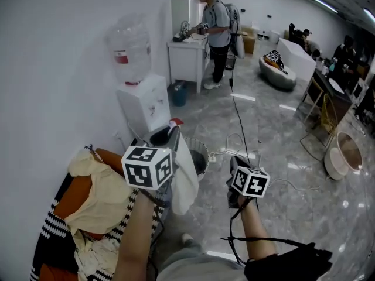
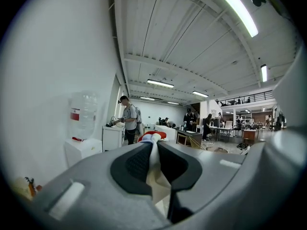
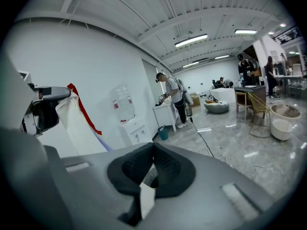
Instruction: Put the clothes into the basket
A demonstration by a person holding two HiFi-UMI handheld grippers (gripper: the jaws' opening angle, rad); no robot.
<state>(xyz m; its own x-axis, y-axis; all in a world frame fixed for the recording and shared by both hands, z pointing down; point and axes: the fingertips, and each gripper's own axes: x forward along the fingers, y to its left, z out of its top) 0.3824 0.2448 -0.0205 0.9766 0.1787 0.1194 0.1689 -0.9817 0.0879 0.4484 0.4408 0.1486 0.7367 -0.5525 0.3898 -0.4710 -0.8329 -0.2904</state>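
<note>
Left gripper [image 2: 154, 145] is clamping the white garment [image 1: 185, 180], jaws nearly together on the cloth, which is hanging just beside the basket [image 1: 202, 154]. Right gripper [image 3: 152, 150], right of the basket, is carrying nothing, jaws closed.

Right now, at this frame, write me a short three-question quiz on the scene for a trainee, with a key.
1. True or false: the left gripper is shut on a white garment with red trim.
2. Fill in: the right gripper has its jaws ___, with nothing held.
3. Where is the basket? A on the floor beyond the hanging garment; B in the right gripper; C hanging from the left gripper.
Key: 1 true; 2 shut; 3 A.
</note>
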